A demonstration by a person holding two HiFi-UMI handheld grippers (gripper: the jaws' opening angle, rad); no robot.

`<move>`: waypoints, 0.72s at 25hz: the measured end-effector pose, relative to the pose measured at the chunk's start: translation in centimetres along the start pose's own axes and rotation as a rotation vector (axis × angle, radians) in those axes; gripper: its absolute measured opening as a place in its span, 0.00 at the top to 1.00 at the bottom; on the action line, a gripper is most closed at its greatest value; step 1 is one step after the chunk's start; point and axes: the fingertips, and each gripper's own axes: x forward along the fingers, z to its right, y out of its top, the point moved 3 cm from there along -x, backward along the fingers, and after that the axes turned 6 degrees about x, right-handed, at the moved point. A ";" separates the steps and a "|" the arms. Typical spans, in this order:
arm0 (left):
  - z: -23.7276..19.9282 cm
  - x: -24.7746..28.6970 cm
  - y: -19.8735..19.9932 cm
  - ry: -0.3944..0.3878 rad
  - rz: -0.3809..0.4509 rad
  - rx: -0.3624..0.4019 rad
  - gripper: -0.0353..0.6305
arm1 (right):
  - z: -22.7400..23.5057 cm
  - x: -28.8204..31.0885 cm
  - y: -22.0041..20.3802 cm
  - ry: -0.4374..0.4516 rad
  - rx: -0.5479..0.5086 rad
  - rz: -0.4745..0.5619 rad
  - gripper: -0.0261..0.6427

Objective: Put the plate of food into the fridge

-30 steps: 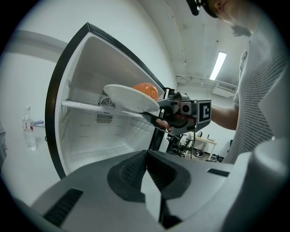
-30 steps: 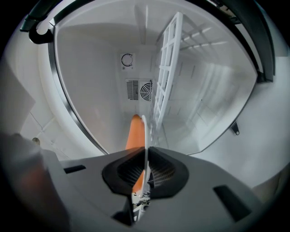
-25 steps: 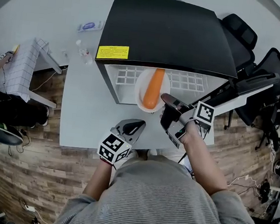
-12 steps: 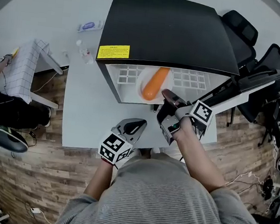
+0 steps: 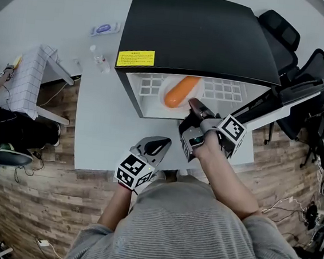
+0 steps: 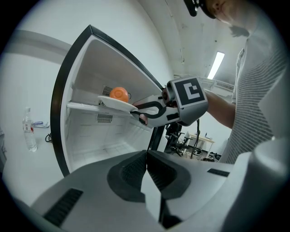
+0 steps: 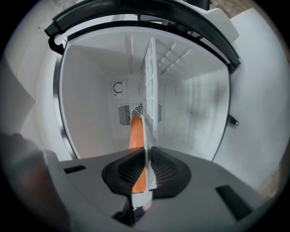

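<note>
1. Over the front edge of the desk (image 5: pixel 101 128), head view: the left gripper (image 5: pixel 159 146) hovers low, close to the torso, pointing toward the fridge (image 5: pixel 201 32). The right forearm reaches forward to the open fridge mouth. The right gripper (image 5: pixel 192 106) meets the near rim of the plate (image 5: pixel 189 102), which is on the wire shelf (image 5: pixel 223 92) with orange food (image 5: pixel 180 92) lying across it.
2. Left gripper view: its jaws are pressed together with nothing between them. Beyond, the right gripper pinches the plate rim at the shelf's front edge.
3. Right gripper view: jaws clamped on the thin white plate rim, seen edge-on. The view is rolled sideways, and the food stretches toward the fridge's back wall.
</note>
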 end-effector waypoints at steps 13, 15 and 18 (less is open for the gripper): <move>-0.2 0.3 0.1 -0.040 -0.014 0.021 0.93 | 0.1 1.8 -0.4 0.007 0.007 0.048 0.90; -0.4 0.8 0.5 -0.047 -0.011 0.027 0.93 | 0.1 1.7 -0.4 0.012 0.006 0.043 0.90; -0.7 1.7 0.9 -0.067 -0.016 0.037 0.93 | -0.2 1.8 -0.5 0.025 0.009 0.034 0.89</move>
